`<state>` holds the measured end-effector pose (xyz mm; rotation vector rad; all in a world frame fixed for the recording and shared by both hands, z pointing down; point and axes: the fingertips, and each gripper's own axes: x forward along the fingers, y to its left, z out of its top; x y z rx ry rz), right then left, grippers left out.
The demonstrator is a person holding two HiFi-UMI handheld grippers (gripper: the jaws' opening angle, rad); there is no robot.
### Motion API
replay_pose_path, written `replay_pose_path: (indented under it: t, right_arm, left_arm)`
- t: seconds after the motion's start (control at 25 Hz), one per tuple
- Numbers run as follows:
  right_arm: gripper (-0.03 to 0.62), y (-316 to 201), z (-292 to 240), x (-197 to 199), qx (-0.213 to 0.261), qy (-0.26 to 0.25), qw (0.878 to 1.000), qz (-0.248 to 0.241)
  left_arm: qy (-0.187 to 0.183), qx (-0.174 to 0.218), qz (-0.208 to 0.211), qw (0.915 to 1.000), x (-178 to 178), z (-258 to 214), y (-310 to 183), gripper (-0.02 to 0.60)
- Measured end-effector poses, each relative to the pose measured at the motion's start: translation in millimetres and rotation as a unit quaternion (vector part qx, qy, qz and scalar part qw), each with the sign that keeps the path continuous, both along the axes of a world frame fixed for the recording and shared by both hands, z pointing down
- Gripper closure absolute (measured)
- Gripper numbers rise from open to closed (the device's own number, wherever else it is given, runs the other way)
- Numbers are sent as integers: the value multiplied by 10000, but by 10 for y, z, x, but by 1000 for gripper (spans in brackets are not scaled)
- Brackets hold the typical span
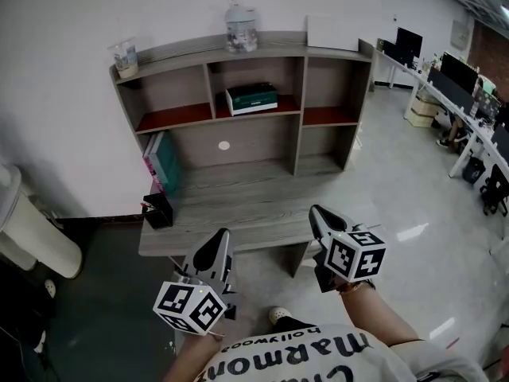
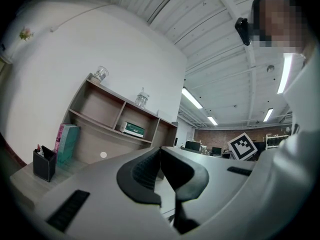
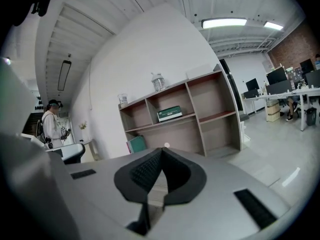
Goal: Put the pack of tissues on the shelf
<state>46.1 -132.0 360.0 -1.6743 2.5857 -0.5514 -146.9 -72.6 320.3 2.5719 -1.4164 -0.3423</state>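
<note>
The pack of tissues, a white and green box, lies in the middle upper compartment of the wooden shelf. It also shows small in the left gripper view and the right gripper view. My left gripper hovers at the front edge of the desk, shut with nothing between its pads. My right gripper is level with it on the right, also shut and empty. Both point toward the shelf, well short of the pack.
A black pen holder and teal books stand at the desk's left. A jar, a cup and a white box sit on top of the shelf. Office desks with monitors run along the right. A person stands far off.
</note>
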Motion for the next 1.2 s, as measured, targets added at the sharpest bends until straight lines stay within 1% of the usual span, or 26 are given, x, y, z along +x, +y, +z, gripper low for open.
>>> replay_pose_path:
  t: [0.16,0.48,0.8,1.2]
  right_arm:
    - [586,41,24,-4,-69,-135,9999,16]
    - [586,107,182,-19,-259,-197,9995,27]
    - [586,158,304,-49,-425,-211,9989,9]
    - [586,153,343,-48,-518,-185,9985,39]
  left_arm:
    - [-18,-2,4,10000,-37,-6,56,563]
    - [-45,-157,8,9999,-65,124,118,563]
    - [-13,-272,25,9996,-84,222,167,563]
    - [-1,-282,-5,9996,-116,232,198,563]
